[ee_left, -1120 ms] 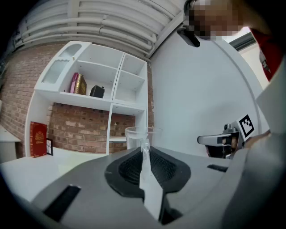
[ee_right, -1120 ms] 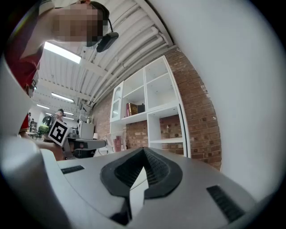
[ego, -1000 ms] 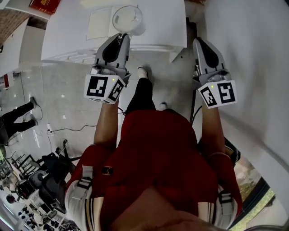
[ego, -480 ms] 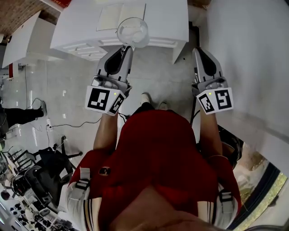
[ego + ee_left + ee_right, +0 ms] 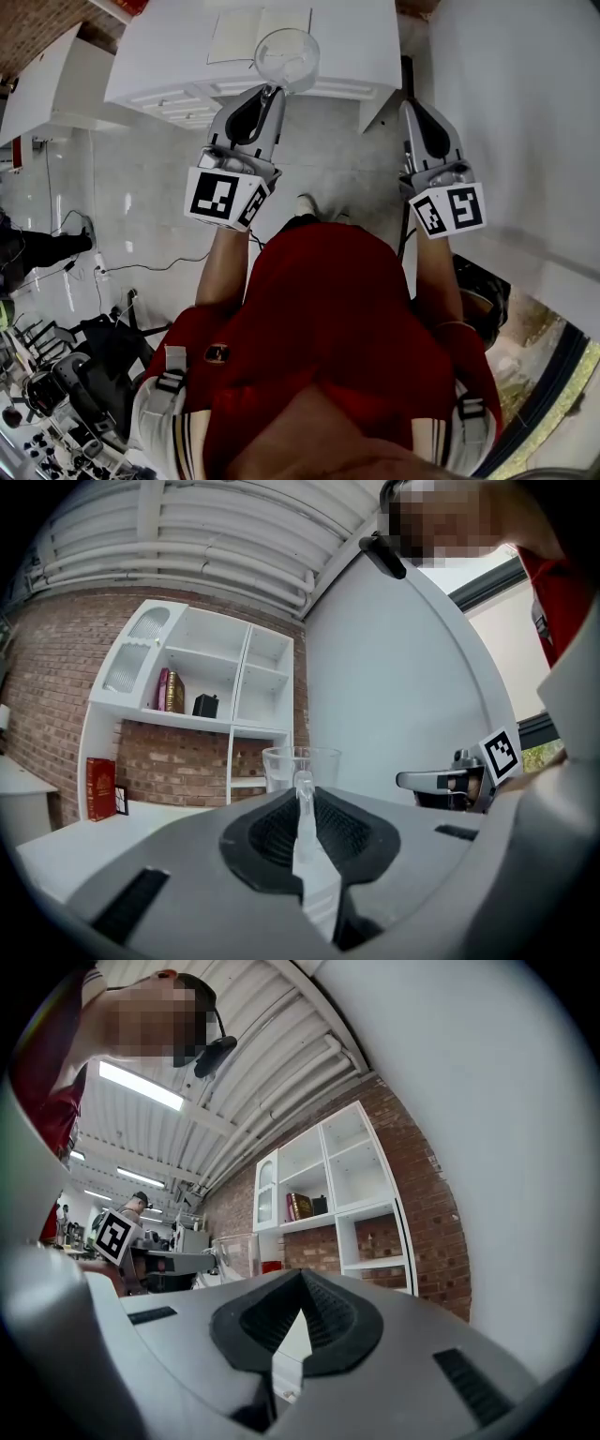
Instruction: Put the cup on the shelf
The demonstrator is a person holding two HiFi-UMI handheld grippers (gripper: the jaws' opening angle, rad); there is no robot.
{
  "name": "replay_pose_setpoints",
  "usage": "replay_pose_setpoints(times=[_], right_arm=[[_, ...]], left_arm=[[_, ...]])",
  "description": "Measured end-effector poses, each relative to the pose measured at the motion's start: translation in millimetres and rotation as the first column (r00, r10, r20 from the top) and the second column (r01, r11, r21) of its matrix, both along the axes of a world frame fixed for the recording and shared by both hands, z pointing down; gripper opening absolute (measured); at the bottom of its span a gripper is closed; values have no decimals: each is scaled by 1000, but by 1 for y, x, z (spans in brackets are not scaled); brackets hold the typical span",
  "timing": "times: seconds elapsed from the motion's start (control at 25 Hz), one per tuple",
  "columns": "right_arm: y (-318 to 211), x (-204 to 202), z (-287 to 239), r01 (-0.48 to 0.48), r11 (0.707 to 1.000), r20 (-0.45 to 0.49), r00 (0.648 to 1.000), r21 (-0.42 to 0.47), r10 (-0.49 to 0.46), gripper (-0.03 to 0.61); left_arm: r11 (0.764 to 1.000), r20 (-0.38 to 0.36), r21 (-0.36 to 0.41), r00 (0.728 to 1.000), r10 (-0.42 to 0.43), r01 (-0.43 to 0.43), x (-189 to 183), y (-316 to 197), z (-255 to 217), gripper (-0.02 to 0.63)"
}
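A clear glass cup (image 5: pixel 286 58) hangs upright over the front edge of a white counter (image 5: pixel 169 66), and my left gripper (image 5: pixel 274 89) is shut on its near wall. In the left gripper view the cup (image 5: pixel 302 764) stands just past the jaws of the left gripper (image 5: pixel 302 785), which pinch a thin strip of glass. Behind it, a white shelf unit (image 5: pixel 202 705) is fixed to a brick wall. My right gripper (image 5: pixel 413 105) is held level beside it, shut with nothing in it. From the right gripper (image 5: pixel 300 1276) I see the cup (image 5: pixel 234 1252) and the shelf (image 5: pixel 328 1194).
A red book (image 5: pixel 99 787) leans on the counter under the shelf, and books (image 5: pixel 169 691) stand on an upper shelf. A white sheet (image 5: pixel 239 33) lies on the counter. A white wall (image 5: pixel 525 122) runs close on the right. Someone's legs (image 5: pixel 37 248) show at the left.
The counter has come closer in the head view. My left gripper has carried the cup forward, further over the counter's edge. The right gripper has kept its place beside it.
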State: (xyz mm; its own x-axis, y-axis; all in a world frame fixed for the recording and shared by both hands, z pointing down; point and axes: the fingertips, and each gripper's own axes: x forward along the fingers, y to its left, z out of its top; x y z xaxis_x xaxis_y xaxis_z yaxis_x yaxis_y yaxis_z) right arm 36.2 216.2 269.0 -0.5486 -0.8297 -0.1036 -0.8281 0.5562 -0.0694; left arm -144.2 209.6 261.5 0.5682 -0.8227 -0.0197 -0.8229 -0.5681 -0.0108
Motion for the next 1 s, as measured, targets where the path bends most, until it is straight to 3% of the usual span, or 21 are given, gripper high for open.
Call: replay_pose_setpoints(times=[0.52, 1.0], right_arm=[[-20, -49, 2, -91, 996, -18, 996, 7, 91, -3], [-27, -60, 2, -138, 990, -47, 989, 8, 138, -3]], left_arm=[[996, -15, 22, 996, 91, -91, -43, -35, 2, 41], [993, -39, 20, 992, 118, -117, -60, -48, 9, 41]])
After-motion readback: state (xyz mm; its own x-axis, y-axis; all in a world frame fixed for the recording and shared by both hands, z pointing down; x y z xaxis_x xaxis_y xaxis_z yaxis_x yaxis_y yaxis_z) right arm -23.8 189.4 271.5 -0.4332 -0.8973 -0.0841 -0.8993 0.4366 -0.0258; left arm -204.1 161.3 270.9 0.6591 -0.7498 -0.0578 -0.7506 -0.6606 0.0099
